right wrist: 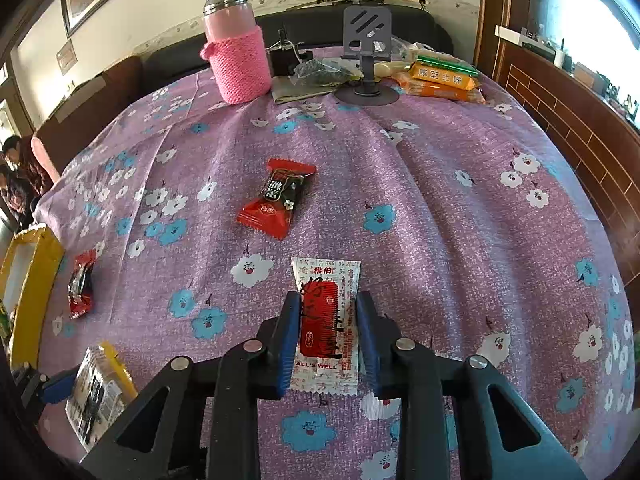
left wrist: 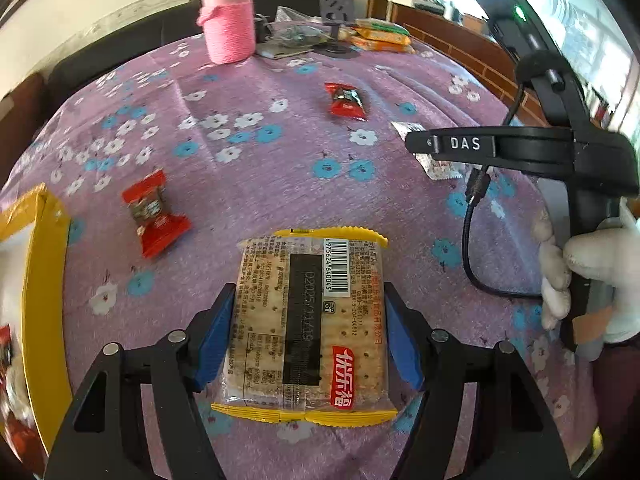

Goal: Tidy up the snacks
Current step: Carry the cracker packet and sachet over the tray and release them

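Note:
My left gripper (left wrist: 308,320) is shut on a yellow-edged cracker pack (left wrist: 308,320), its blue pads pressing both long sides. My right gripper (right wrist: 328,324) is shut on a white and red sachet (right wrist: 326,320) that lies on the purple floral cloth (right wrist: 440,200). The right gripper also shows in the left wrist view (left wrist: 416,146), held by a white-gloved hand (left wrist: 592,272). Two red candies lie loose in the left wrist view (left wrist: 154,214) (left wrist: 346,101); the right wrist view shows them too (right wrist: 276,198) (right wrist: 82,284). A yellow box (left wrist: 44,280) stands at the left edge.
A pink flask (right wrist: 236,44) in a knitted sleeve, a grey phone stand (right wrist: 366,52), a crumpled bag and orange biscuit packs (right wrist: 444,80) sit at the table's far side. A wooden cabinet runs along the right. People sit at far left (right wrist: 16,176).

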Motion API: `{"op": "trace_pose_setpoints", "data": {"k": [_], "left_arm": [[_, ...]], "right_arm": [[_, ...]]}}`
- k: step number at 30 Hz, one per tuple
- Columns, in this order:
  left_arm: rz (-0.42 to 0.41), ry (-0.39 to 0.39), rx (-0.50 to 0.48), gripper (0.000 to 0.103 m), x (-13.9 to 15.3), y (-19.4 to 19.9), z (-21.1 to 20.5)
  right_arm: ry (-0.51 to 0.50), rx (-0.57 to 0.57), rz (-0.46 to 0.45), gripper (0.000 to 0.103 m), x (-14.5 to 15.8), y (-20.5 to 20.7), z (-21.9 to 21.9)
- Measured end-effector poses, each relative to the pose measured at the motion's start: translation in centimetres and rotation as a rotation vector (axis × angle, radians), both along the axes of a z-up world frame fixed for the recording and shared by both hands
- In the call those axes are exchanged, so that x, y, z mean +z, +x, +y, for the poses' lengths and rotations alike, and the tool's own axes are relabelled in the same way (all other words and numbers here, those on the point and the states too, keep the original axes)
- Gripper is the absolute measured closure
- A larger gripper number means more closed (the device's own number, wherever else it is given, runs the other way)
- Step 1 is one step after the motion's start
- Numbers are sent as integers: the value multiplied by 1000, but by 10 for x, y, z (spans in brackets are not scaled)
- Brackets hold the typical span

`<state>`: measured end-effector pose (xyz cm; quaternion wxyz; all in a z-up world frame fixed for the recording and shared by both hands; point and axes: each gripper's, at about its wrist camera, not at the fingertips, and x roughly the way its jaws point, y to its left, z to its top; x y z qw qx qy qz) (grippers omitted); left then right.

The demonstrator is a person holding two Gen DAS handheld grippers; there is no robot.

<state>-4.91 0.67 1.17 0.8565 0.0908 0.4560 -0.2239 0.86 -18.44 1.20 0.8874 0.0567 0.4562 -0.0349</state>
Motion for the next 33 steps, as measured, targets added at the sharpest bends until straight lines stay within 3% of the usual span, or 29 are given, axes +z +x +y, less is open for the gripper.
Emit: {"op": "trace_pose_setpoints", "data": {"k": [5, 9, 15, 23, 33], "left_arm": [[-7, -86, 64, 35, 14, -9, 20], [-25, -160, 122, 35, 30, -23, 46], [-65, -236, 226, 35, 55, -39, 94], [-111, -264, 429, 34, 75, -58, 180], [-90, -231, 615, 34, 60, -76, 250]], "right_arm": [[104, -1, -26, 76, 2, -1, -10], [206, 50, -113, 76, 15, -8, -8], [252, 120, -169, 76, 28, -18, 11], [293, 247, -160, 76, 49, -38, 65], [325, 474, -119, 76, 74, -50, 171]]}}
